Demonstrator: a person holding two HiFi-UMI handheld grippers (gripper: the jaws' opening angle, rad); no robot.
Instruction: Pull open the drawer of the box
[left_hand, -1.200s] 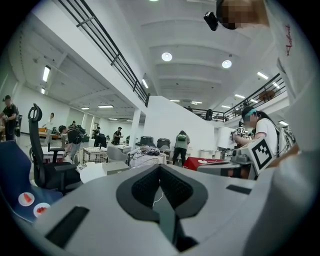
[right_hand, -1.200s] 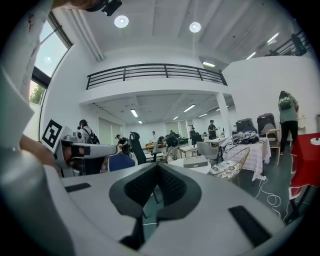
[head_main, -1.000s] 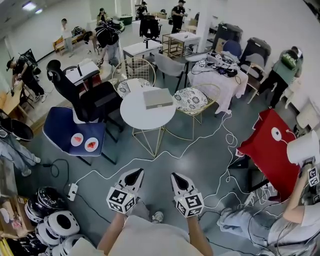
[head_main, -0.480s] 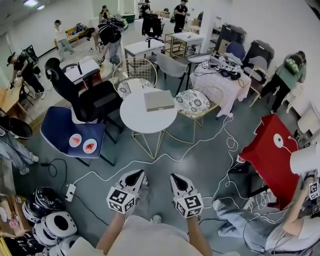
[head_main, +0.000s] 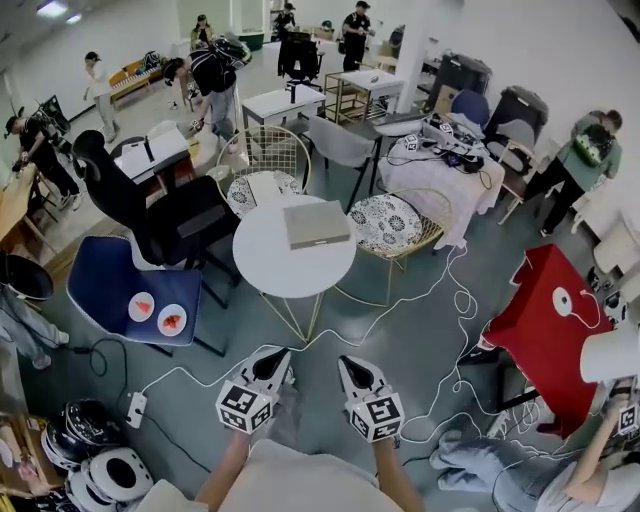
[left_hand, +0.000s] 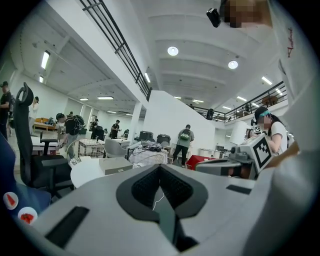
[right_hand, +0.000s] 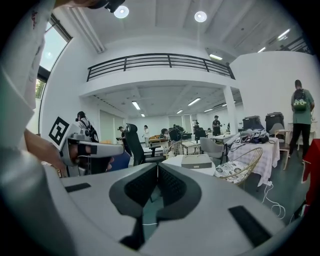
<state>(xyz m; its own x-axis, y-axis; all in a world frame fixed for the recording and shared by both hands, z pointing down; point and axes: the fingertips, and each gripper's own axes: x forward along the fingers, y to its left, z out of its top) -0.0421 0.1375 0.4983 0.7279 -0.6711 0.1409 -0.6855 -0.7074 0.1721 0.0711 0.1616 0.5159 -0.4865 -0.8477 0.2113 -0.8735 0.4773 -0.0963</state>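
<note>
The box (head_main: 317, 222) lies shut on the round white table (head_main: 262, 262), well away from me. On the blue chair (head_main: 105, 283), two plates (head_main: 141, 306) hold something red. My left tongs (head_main: 278, 355) and right tongs (head_main: 346, 362) are both pressed together, holding nothing.

- My left gripper (head_main: 272, 356) and right gripper (head_main: 346, 364) have pale grey shells that taper to a point.
- Each one carries a cube (head_main: 245, 408) printed with black-and-white square markers.
- My pads (left_hand: 144, 186) are black and finely ribbed, set in dark surrounds.
- I wear a pale top (head_main: 300, 482).
</note>
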